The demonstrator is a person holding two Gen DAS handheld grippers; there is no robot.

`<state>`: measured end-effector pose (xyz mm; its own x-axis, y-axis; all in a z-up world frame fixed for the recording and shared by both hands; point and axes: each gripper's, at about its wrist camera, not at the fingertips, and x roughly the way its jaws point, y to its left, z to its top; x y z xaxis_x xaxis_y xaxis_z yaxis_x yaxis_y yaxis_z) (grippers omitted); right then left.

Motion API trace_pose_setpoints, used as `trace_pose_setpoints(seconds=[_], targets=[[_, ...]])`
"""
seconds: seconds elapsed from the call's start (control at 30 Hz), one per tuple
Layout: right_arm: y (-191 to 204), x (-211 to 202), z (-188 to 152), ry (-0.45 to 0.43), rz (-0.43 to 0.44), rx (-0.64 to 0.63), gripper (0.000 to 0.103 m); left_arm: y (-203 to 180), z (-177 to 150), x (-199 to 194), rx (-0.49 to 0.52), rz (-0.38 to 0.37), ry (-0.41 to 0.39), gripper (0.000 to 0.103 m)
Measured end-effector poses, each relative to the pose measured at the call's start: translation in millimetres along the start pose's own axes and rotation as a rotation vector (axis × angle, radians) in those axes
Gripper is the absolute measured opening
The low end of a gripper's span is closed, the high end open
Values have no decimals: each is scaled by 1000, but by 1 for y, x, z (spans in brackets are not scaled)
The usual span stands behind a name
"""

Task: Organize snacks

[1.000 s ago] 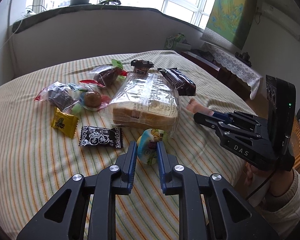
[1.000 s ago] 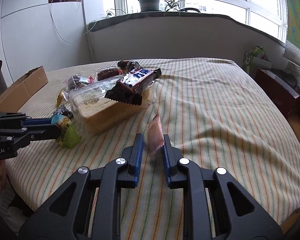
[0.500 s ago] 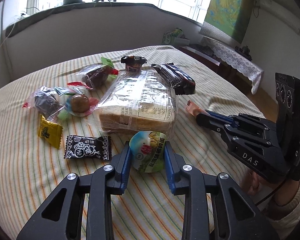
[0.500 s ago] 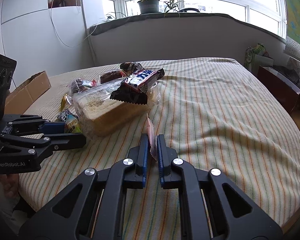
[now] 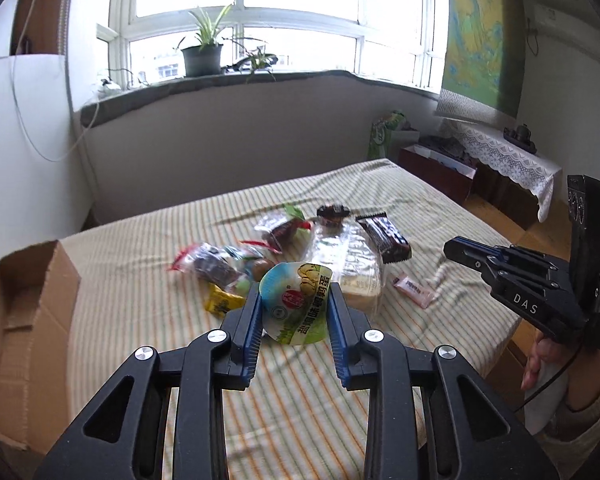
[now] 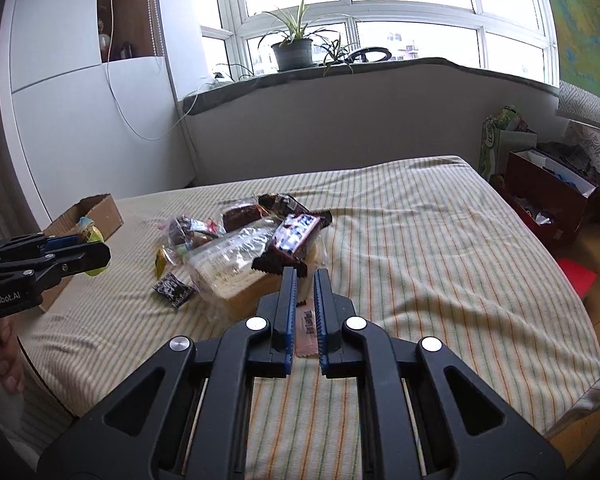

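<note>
Two grippers are up over the striped bench (image 5: 140, 264); only one carries anything. The left gripper (image 5: 295, 294) has its jaws pinching a green and yellow snack packet (image 5: 296, 308) by its sides, clear of the cloth; the packet bulges up and forward between the pads, so the hold looks to be on soft film rather than on the body. If the person swings it quickly toward the cardboard box (image 5: 28, 320) at the left edge, I'd expect the packet could squirm out and drop short, onto the bench or off its edge.

The right gripper (image 6: 305, 276) has its jaws pressed nearly together with nothing in them; the left camera shows the pink sachet (image 5: 414, 290) lying flat on the cloth just below the tips. Carrying on to the box would bring an empty gripper. A second try at so thin a sachet risks pinching the cloth with it; a pull on the cloth might shift the bread loaf (image 5: 356, 276) and the chocolate bar (image 5: 384, 238) resting on it.
</note>
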<state>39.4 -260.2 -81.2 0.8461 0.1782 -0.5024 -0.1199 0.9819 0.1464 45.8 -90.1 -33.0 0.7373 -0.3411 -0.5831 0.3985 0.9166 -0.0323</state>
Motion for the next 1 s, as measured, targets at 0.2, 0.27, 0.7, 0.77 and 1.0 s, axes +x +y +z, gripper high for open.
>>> trace_pose_setpoints(seconds=[0.2,0.27,0.7,0.77,1.0], targets=[[36,-24,30,-69,-17,-63,9,21,11,-33,-12,28,-94,28],[43,-26,33,-69,-58,-97,9,33,7,-36,-35,30,-104,28],[18,67,-30,229,-110,-192,20,44,-11,-18,-88,-7,-46,28],[20,65,-32,235,-116,-201,20,44,-12,-17,-85,-11,-44,28],[16,27,-7,111,-118,-104,20,43,-5,-27,-51,26,-67,28]])
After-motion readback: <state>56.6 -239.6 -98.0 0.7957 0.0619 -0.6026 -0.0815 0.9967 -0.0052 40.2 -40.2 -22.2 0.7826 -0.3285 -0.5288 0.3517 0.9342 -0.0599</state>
